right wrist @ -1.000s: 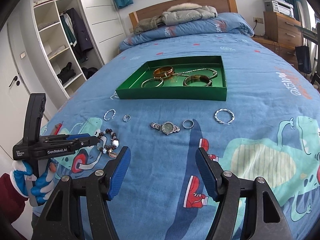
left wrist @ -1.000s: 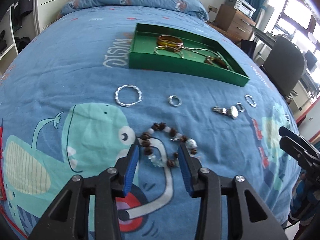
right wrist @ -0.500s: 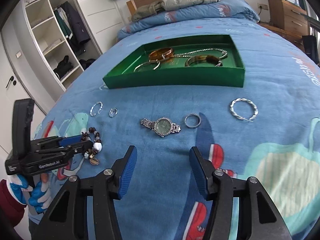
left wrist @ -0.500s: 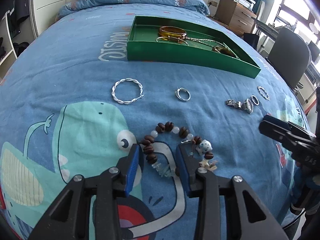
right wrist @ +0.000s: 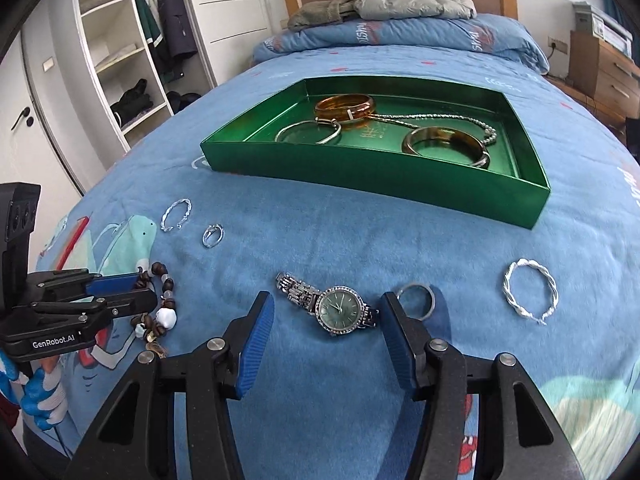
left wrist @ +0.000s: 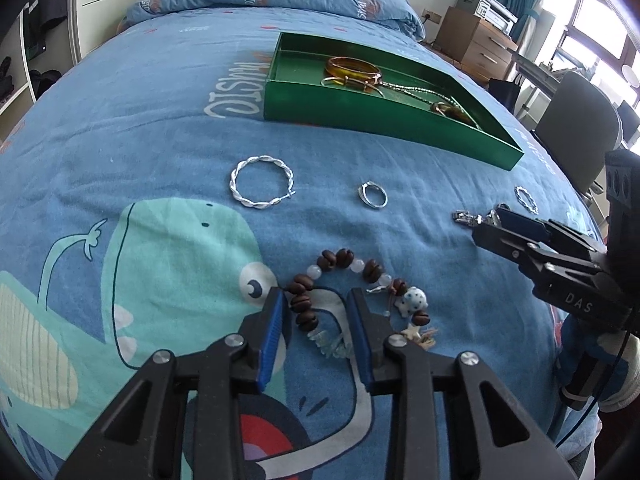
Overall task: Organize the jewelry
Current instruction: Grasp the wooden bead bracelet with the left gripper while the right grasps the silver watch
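Bedroom, jewelry sort under way: both grippers are working low over the blue cartoon bedspread point(right wrist: 320, 220). The left gripper point(left wrist: 316, 320) is closing its jaws around the near-left arc of the beaded bracelet point(left wrist: 352, 280); several brown beads and a few clear chips are sitting between the blue pads, but the pads aren't yet pressing on them, so nothing is gripped. The bracelet's loop is lying flat, stretching away and to the right of that gripper, w/ its white charm just outside the right-hand finger.

The right gripper point(right wrist: 328, 332) is hanging over the silver wristwatch point(right wrist: 334, 304), jaws half spread and not touching it. The watch's green dial is sitting almost dead centre between the fingers, its strap running across the gap from upper left to lower right, so a pinch across the dial looks like the likely next move. The right hand is plainly the nearer one to the watch; the left is the nearer to the bracelet.

Just beside the watch, a plain ring point(right wrist: 416, 300) is lying by the right-hand finger. Further out: a twisted silver hoop point(right wrist: 530, 294), a second twisted hoop point(right wrist: 176, 214) and a small ring point(right wrist: 212, 235).

Beyond all that, the green tray point(right wrist: 360, 168) is already holding an amber bangle point(right wrist: 344, 106), a thin silver bangle point(right wrist: 308, 132), a tortoiseshell bangle point(right wrist: 444, 140) and a chain point(right wrist: 440, 118). Everything else is still waiting on the cover.
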Demonstrator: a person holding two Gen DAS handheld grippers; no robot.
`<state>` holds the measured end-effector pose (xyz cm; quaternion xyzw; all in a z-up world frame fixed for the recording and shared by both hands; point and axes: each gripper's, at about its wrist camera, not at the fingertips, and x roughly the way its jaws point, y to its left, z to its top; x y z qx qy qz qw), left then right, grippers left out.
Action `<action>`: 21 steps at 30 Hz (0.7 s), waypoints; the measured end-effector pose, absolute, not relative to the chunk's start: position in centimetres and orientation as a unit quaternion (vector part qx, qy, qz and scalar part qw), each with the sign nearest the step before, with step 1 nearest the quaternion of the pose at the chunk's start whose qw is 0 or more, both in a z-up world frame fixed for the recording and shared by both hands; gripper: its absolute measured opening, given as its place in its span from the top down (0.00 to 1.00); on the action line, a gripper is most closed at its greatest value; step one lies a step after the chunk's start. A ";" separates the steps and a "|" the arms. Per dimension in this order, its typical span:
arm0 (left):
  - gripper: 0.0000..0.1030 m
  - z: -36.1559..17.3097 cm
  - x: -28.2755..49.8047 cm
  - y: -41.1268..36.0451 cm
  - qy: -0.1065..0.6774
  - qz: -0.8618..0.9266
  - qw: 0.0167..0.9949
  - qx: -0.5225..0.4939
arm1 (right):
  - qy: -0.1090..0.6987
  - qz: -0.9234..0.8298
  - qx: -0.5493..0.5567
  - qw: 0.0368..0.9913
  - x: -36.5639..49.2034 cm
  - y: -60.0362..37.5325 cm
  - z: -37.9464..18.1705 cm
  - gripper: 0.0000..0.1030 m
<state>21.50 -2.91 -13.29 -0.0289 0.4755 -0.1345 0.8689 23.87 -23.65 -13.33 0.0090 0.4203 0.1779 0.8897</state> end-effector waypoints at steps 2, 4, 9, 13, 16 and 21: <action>0.74 -13.3 21.5 -3.4 0.471 -0.129 0.872 -0.014 | 0.418 0.178 -0.004 0.891 24.0 -23.1 -13.4 0.47; 0.79 -13.3 21.5 -3.7 0.468 -0.125 0.875 -0.003 | 0.417 0.175 -0.022 0.892 24.1 -22.6 -13.5 0.57; 0.91 -13.2 21.5 -4.0 0.466 -0.110 0.878 0.000 | 0.411 0.165 -0.042 0.896 24.0 -22.3 -13.5 0.69; 0.92 -12.9 21.2 -4.3 0.463 -0.100 0.881 0.010 | 0.404 0.162 -0.032 0.900 23.6 -22.5 -13.2 0.77; 0.92 -12.5 21.1 -4.3 0.462 -0.093 0.882 0.010 | 0.400 0.165 -0.019 0.901 22.9 -22.6 -12.8 0.77; 0.92 -11.5 20.1 -3.8 0.454 -0.082 0.887 0.010 | 0.390 0.170 -0.006 0.905 21.2 -22.5 -11.6 0.81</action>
